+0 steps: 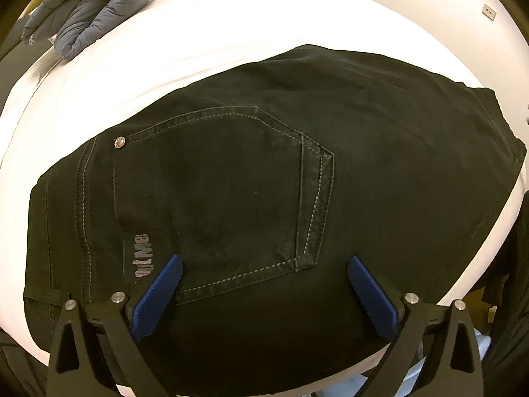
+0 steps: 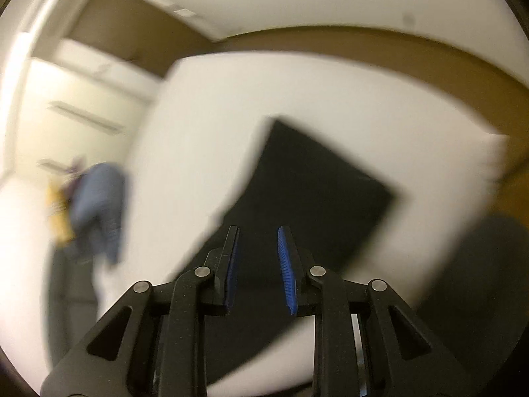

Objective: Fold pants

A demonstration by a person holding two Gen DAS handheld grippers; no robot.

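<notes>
Both grippers are free now: my left gripper (image 1: 264,278) hangs with its jaws spread wide over the pants (image 1: 264,182), just above the back pocket (image 1: 224,192), and it holds nothing; my right gripper (image 2: 258,264) has a narrow gap between its blue pads (image 2: 286,271), and I see no cloth in this gap. The pants lie on the white bed (image 1: 198,33) as a dark, nearly square packet, so I judge the folding is mostly done or at its last fold. The right view is blurred, so the far edges of the packet I cannot check well. What could go wrong: if I lower the left gripper and close it on the top layer only, this layer will slide and the packet will open again. The denim looks thick and stiff, so a fold may spring back if I do not press it. The near edge of the pants lies close to the edge of the bed, so a careless pull toward me could drag it off. The blue jacket (image 1: 89,16) lies well apart and should not disturb
</notes>
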